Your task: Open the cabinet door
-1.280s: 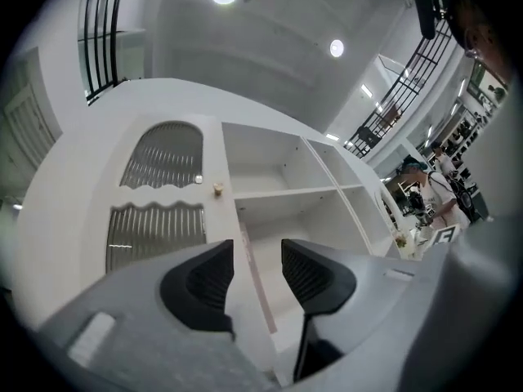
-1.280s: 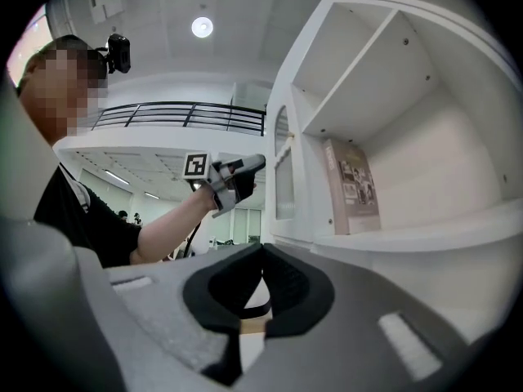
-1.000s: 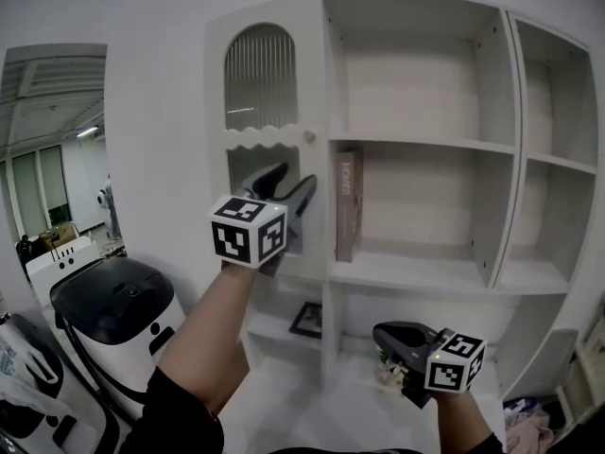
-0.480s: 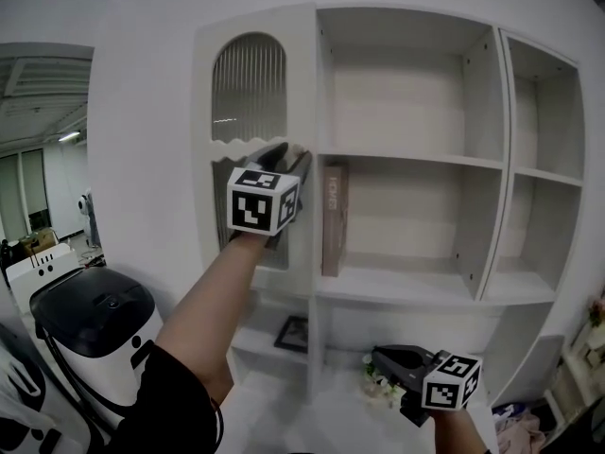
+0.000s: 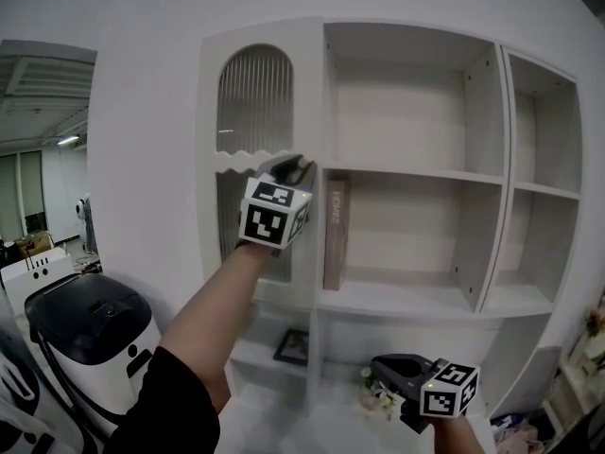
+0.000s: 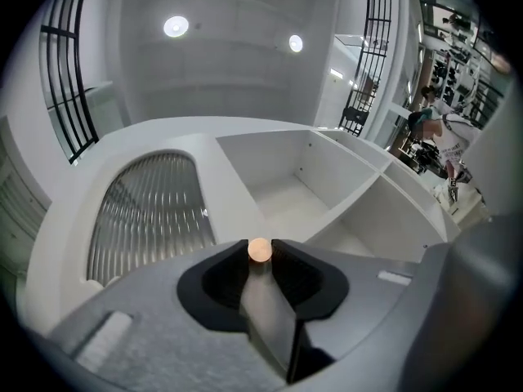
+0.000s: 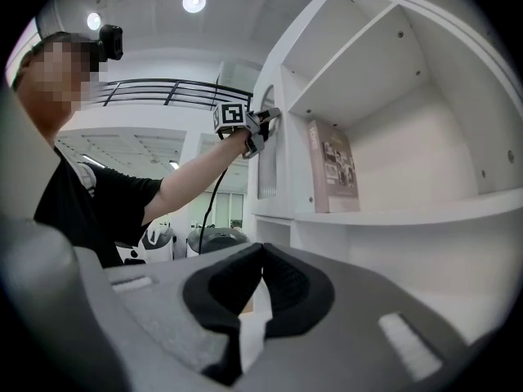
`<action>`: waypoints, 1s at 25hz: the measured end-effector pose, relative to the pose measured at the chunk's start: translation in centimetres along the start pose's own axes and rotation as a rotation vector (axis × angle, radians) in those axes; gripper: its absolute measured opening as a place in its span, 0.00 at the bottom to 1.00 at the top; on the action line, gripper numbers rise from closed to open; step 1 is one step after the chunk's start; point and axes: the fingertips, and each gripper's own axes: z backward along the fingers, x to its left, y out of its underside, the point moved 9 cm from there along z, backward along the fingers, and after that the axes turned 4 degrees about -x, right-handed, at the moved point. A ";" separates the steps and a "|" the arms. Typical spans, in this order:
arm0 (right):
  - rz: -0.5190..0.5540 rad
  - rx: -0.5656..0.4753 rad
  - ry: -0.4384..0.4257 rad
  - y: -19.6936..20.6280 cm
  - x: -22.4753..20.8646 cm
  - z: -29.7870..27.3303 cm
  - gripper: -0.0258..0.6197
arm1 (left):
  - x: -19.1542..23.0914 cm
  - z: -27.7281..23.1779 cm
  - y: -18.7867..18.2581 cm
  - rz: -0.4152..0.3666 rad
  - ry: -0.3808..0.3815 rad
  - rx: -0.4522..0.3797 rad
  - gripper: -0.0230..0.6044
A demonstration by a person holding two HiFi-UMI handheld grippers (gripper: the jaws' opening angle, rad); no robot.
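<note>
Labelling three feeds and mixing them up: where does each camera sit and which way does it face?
Head view: on the person's head, facing the white cabinet; left arm, left gripper at the knob, right gripper low.
Left gripper view: on that gripper, looking up along its jaws, closing round the knob.
Right gripper view: held low, looking level at the shelves; jaws together, left arm visible.
Shared: the book, in head and right gripper views.
</note>
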 end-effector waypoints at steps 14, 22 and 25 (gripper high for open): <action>-0.023 0.039 0.024 2.0 1.8 -2.7 0.04 | 0.9 1.2 0.0 -0.008 0.065 -0.032 0.16; -0.041 0.036 0.012 2.8 3.3 -3.0 0.04 | 1.4 3.6 -1.5 0.053 0.085 -0.072 0.16; -0.034 0.038 -0.015 2.5 4.4 -2.4 0.04 | 1.6 4.9 -2.0 0.084 0.109 -0.086 0.16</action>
